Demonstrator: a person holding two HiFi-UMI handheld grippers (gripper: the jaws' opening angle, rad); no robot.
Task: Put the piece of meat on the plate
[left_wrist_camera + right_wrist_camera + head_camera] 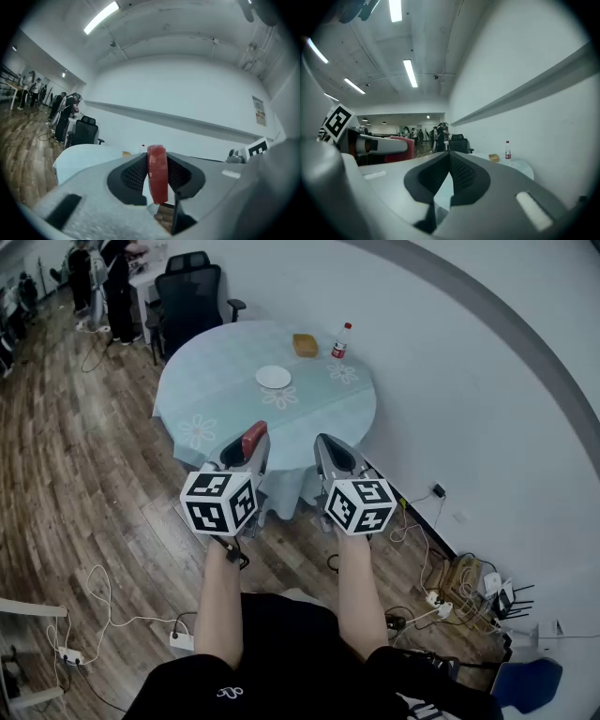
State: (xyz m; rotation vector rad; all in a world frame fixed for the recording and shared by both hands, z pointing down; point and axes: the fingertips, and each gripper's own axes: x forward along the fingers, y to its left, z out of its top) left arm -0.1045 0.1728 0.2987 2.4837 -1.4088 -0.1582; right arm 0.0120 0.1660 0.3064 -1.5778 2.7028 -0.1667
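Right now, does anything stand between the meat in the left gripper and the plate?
Nothing visible does. The left gripper holds the meat at the table's near edge; the plate lies on bare cloth, the bottle beyond it.

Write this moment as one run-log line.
left claw: gripping meat | right claw: shut, empty | plate: bare, on table ahead | meat: not yet placed

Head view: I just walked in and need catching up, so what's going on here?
A person stands short of the round table with a gripper in each hand. The left gripper is shut on the red piece of meat; the right gripper is shut, empty. The white plate sits bare on the table.
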